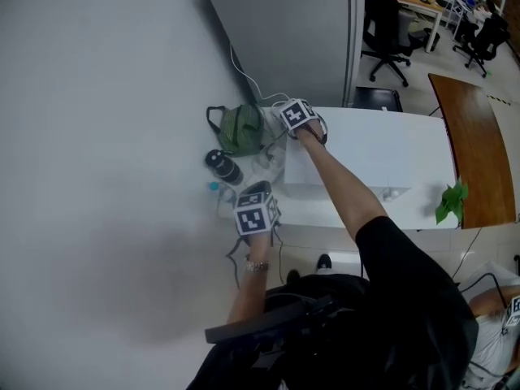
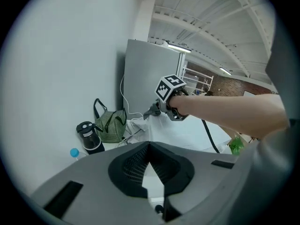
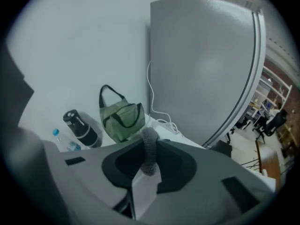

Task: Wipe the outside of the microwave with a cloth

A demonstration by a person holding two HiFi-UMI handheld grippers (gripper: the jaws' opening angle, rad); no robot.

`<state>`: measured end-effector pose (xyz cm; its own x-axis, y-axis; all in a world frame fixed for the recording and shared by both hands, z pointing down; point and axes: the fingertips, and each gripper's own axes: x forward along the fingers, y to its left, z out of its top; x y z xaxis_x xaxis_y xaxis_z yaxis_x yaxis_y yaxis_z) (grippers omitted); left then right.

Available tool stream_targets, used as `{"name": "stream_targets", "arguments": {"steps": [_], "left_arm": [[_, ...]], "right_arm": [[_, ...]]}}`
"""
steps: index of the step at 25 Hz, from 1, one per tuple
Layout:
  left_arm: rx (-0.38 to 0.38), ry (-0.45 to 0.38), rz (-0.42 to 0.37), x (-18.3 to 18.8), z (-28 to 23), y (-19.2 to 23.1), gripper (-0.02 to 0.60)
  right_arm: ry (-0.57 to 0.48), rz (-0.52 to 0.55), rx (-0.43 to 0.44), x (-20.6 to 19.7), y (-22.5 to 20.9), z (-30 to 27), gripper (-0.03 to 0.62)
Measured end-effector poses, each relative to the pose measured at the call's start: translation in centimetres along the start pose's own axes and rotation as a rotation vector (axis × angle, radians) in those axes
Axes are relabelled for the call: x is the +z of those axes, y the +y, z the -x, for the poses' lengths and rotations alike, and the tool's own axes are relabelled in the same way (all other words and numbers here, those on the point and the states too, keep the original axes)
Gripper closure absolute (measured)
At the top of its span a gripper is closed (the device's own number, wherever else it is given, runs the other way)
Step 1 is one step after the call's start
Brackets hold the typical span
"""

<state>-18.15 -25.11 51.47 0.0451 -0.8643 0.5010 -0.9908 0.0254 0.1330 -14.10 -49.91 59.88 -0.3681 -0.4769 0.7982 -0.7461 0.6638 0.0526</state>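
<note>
A white microwave (image 1: 370,162) stands on the white counter, and I see it from above. My right gripper (image 1: 296,122) is at its far left corner, shut on a rolled grey cloth (image 3: 149,150) pinched between its fingertips (image 3: 149,144). In the left gripper view, that right gripper (image 2: 154,109) hovers over the microwave's white top (image 2: 187,134) with a scrap of cloth at its tip. My left gripper (image 1: 255,210) hangs off the microwave's near left corner. Its jaws (image 2: 149,148) meet at the tips with nothing between them.
A green bag (image 1: 241,128), a black flask (image 1: 223,167) and a small blue-capped bottle (image 1: 213,187) sit by the wall left of the microwave. A tall grey cabinet (image 1: 284,31) stands behind, with a white cable trailing down. A plant (image 1: 452,200) and a brown table (image 1: 475,149) are at the right.
</note>
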Motion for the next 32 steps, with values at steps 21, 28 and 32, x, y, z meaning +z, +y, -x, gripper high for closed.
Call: {"name": "stream_targets", "arguments": {"steps": [21,28,32], "left_arm": [[-0.187,0.015,-0.072,1.7,-4.2,-6.6,0.588],[-0.122,-0.003,-0.036,1.5,-2.5,-2.9,0.588],[-0.114,0.003,-0.040,1.2,-1.8,-2.6,0.588]], "right_arm": [[0.108,-0.327,-0.365,-19.1,-33.0,9.4,0.523],[0.021,-0.247,-0.265,-12.6,-23.4,8.0,0.525],[-0.056,-0.091,0.032,-5.5,-7.9,5.1,0.525]]}}
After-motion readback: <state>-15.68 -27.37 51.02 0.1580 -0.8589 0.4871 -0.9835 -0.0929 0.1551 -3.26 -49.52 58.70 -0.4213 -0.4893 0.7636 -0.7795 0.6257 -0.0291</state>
